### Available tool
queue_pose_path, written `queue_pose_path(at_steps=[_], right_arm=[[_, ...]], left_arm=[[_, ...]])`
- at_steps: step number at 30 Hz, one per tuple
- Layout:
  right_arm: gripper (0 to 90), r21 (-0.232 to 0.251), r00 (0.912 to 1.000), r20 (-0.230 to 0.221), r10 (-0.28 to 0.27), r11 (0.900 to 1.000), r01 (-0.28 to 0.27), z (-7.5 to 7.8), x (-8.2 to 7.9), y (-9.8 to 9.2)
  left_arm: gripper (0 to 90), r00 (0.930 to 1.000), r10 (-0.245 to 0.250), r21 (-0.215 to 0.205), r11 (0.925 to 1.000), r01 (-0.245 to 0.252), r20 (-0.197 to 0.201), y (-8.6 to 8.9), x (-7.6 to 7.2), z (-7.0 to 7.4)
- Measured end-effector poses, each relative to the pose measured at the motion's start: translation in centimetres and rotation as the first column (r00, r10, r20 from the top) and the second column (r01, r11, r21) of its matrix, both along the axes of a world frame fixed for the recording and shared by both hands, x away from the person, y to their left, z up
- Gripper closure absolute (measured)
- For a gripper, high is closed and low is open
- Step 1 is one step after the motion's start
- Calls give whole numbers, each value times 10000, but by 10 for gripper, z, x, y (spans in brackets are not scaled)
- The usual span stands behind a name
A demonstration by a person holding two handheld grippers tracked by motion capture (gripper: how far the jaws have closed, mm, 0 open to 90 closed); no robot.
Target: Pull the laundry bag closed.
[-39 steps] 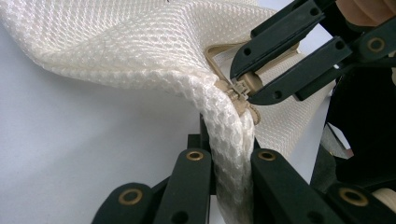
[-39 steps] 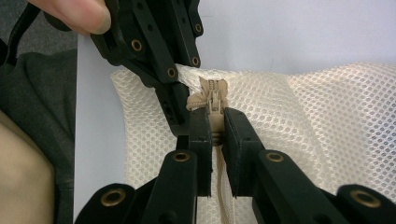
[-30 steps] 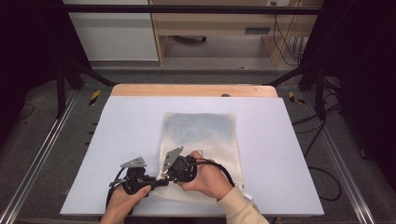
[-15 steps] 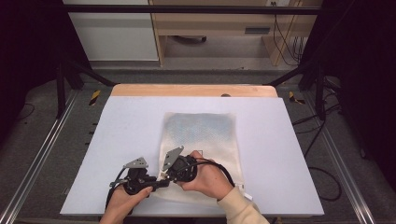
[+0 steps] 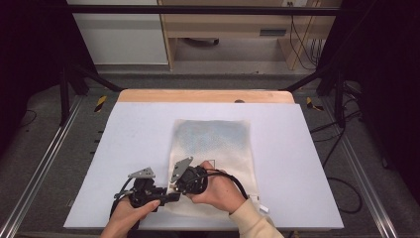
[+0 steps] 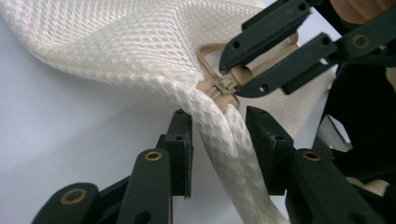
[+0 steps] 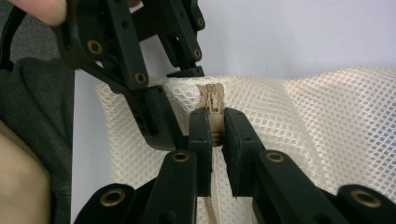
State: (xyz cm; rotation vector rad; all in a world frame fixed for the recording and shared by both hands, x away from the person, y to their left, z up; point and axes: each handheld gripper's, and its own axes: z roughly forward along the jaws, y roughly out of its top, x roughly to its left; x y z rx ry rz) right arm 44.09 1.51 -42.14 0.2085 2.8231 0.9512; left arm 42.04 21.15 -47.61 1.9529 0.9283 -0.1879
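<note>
From above, our hands are hiding the mesh bag's (image 5: 213, 144) near corner. Our right gripper (image 7: 213, 122) is pinching the zipper pull (image 7: 212, 105); our left gripper (image 6: 218, 128), jaws just opening, is straddling the bag's edge loosely.

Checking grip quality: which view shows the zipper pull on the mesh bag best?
The left gripper view: the zipper pull sits side-on, clamped in the right hand-held gripper. The right gripper view shows it partly hidden between the jaws. In the high view it is too small to tell.
</note>
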Motion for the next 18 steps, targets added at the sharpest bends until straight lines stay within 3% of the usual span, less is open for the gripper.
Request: queue_pose_path(at_steps=[6, 10, 18], right_arm=[[824, 50, 10000, -27, 52, 10000, -52, -1, 0, 0], [824, 28, 10000, -10, 76, 10000, -76, -1, 0, 1], [825, -170, 10000, -59, 44, 9998, -45, -4, 1, -2]], left_arm=[[728, 9999, 72, -151, 9999, -73, -85, 6, 2, 1], [825, 10000, 23, 20, 10000, -23, -3, 5, 2, 2], [851, 9999, 91, 56, 9999, -91, 65, 8, 2, 6]])
